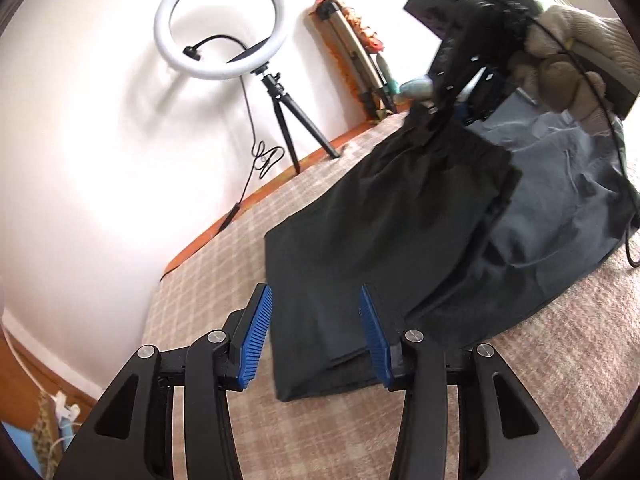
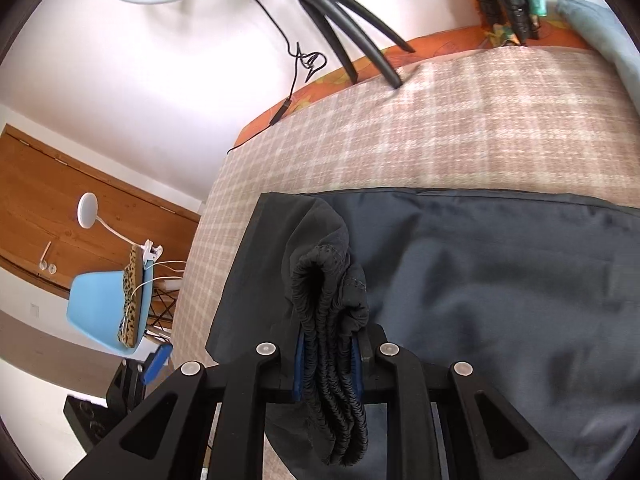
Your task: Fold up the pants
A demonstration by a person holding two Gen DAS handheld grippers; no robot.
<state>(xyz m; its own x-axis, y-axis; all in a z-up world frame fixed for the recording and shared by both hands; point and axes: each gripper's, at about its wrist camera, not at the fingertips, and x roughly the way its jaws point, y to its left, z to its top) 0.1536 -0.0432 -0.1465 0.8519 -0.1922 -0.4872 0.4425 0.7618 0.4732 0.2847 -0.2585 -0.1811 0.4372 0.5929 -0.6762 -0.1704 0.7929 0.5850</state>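
Dark pants (image 1: 380, 220) lie on a bed with a beige checked cover (image 1: 224, 264), one end folded flat near me. My left gripper (image 1: 315, 292) hovers over that folded end, open, its blue pads clear of the cloth. At the upper right a gloved hand (image 1: 568, 76) holds my right gripper (image 1: 460, 96), which lifts the pants' top end off the bed. In the right wrist view the right gripper (image 2: 328, 344) is shut on the bunched elastic waistband (image 2: 332, 300), with the rest of the pants (image 2: 500, 280) spread below. The left gripper (image 2: 154, 364) shows at the lower left.
A ring light on a tripod (image 1: 220, 24) stands at the bed's far edge by the white wall, its cable (image 1: 256, 156) trailing down. Folded stands (image 1: 352, 52) lean on the wall. A blue chair (image 2: 104, 312) and a wooden door (image 2: 60, 200) are beyond the bed's left side.
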